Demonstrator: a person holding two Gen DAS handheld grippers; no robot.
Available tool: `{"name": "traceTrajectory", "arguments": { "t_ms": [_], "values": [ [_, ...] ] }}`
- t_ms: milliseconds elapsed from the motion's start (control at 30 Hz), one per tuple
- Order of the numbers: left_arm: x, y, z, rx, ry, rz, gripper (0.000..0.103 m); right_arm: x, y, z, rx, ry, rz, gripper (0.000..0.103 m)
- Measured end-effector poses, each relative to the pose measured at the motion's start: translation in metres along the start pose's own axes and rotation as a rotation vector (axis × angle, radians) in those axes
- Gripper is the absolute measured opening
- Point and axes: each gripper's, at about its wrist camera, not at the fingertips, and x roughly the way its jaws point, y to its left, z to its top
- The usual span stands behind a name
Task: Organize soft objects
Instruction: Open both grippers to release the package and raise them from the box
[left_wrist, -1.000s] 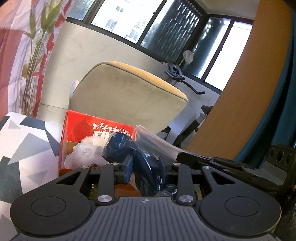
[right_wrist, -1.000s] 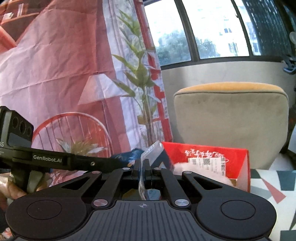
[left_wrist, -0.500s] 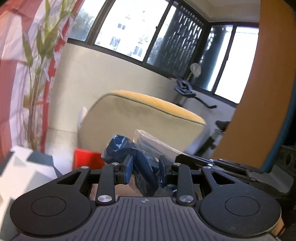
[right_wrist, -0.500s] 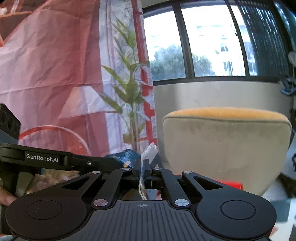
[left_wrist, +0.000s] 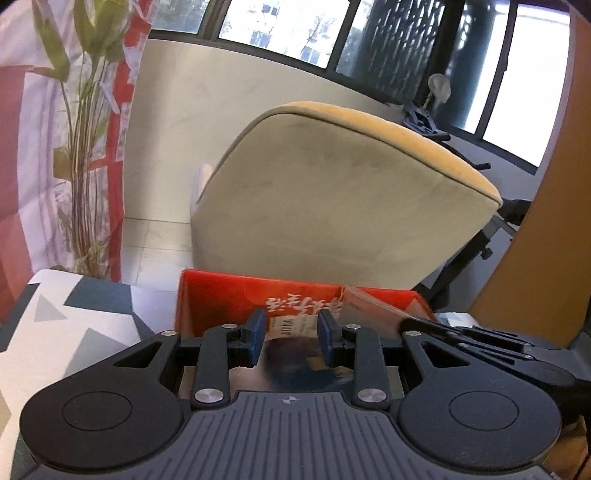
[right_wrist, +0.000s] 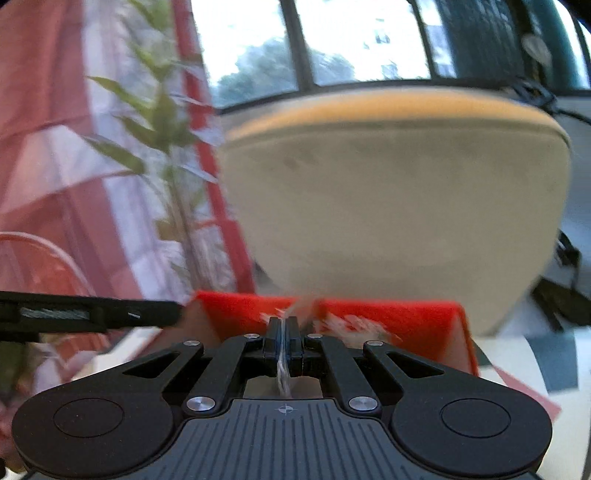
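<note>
A red cardboard box (left_wrist: 229, 299) with white lettering stands on the patterned table, also in the right wrist view (right_wrist: 399, 317). My left gripper (left_wrist: 291, 334) is open above the box; a blurred dark blue soft item in a clear plastic bag (left_wrist: 299, 365) hangs below and between its fingers, not gripped. My right gripper (right_wrist: 283, 332) is shut on the clear plastic edge of the bag (right_wrist: 283, 373), just above the box. The right gripper's arm shows at the right of the left wrist view (left_wrist: 472, 339).
A beige chair back with a yellow top (left_wrist: 332, 206) stands behind the box. A tablecloth with grey triangles (left_wrist: 66, 325) covers the table. A red and white curtain with a plant (left_wrist: 85, 140) hangs at left. An orange panel (left_wrist: 546, 221) is at right.
My left gripper opened and let go of the blue bagged item, which dropped lower toward the box. Both grippers tilted back down; the red box is in view again. The right stays shut on the plastic.
</note>
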Motion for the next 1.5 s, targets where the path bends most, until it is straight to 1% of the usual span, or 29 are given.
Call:
{"name": "traceTrajectory", "arguments": {
  "t_ms": [133,233,267,300,333,367,400,433,467,500,533,567,633,667,700,800,900,1000,1133,1233,1300,1367,1500],
  "values": [
    [-0.005,0.001,-0.003,0.02,-0.001,0.013,0.033,0.002,-0.026,-0.014,0.079,0.012,-0.105,0.002],
    [-0.008,-0.002,-0.006,0.026,0.006,0.022,0.035,0.003,-0.042,-0.025,0.135,0.041,-0.184,0.003],
    [-0.008,-0.003,-0.006,0.03,0.009,0.025,0.038,0.004,-0.047,-0.029,0.148,0.055,-0.204,0.003],
    [-0.007,-0.004,-0.007,0.036,0.01,0.032,0.043,0.004,-0.05,-0.033,0.156,0.067,-0.22,0.006],
    [-0.009,-0.005,-0.008,0.043,0.009,0.04,0.046,0.002,-0.052,-0.036,0.162,0.073,-0.227,0.011],
    [-0.011,-0.007,-0.009,0.052,0.005,0.05,0.055,0.001,-0.052,-0.038,0.167,0.075,-0.23,0.013],
    [-0.014,-0.008,-0.009,0.06,0.0,0.057,0.064,-0.003,-0.053,-0.04,0.166,0.073,-0.234,0.021],
    [-0.017,-0.01,-0.01,0.069,-0.003,0.062,0.069,-0.007,-0.052,-0.042,0.158,0.067,-0.229,0.029],
    [-0.019,-0.011,-0.01,0.078,-0.007,0.067,0.079,-0.011,-0.05,-0.044,0.148,0.06,-0.223,0.035],
    [-0.024,-0.013,-0.011,0.088,-0.014,0.071,0.09,-0.015,-0.048,-0.045,0.136,0.055,-0.221,0.053],
    [-0.028,-0.015,-0.012,0.098,-0.023,0.075,0.095,-0.017,-0.045,-0.044,0.126,0.048,-0.22,0.069],
    [-0.032,-0.017,-0.013,0.109,-0.031,0.079,0.1,-0.025,-0.044,-0.044,0.116,0.038,-0.216,0.075],
    [-0.039,-0.023,-0.015,0.135,-0.037,0.091,0.102,-0.035,-0.038,-0.046,0.083,0.021,-0.202,0.092],
    [-0.043,-0.026,-0.017,0.148,-0.035,0.099,0.103,-0.039,-0.034,-0.047,0.066,0.015,-0.196,0.095],
    [-0.046,-0.028,-0.019,0.157,-0.034,0.105,0.103,-0.044,-0.031,-0.047,0.053,0.011,-0.193,0.102],
    [-0.056,-0.033,-0.025,0.165,-0.036,0.122,0.103,-0.056,-0.023,-0.045,0.031,0.001,-0.179,0.102],
    [-0.068,-0.037,-0.031,0.158,-0.046,0.137,0.103,-0.069,-0.017,-0.042,0.039,-0.005,-0.183,0.103],
    [-0.081,-0.04,-0.039,0.151,-0.056,0.143,0.103,-0.083,-0.011,-0.042,0.04,-0.02,-0.17,0.103],
    [-0.099,-0.043,-0.049,0.135,-0.076,0.148,0.103,-0.1,-0.003,-0.046,0.023,-0.031,-0.178,0.103],
    [-0.11,-0.046,-0.056,0.13,-0.08,0.164,0.103,-0.112,0.003,-0.05,0.027,-0.021,-0.176,0.103],
    [-0.117,-0.048,-0.061,0.123,-0.082,0.173,0.103,-0.121,0.008,-0.056,0.025,-0.03,-0.169,0.103],
    [-0.125,-0.049,-0.067,0.114,-0.1,0.183,0.103,-0.13,0.013,-0.063,0.02,-0.034,-0.166,0.103],
    [-0.137,-0.05,-0.083,0.101,-0.109,0.203,0.103,-0.146,0.025,-0.079,-0.026,-0.033,-0.208,0.103]
  ]
}}
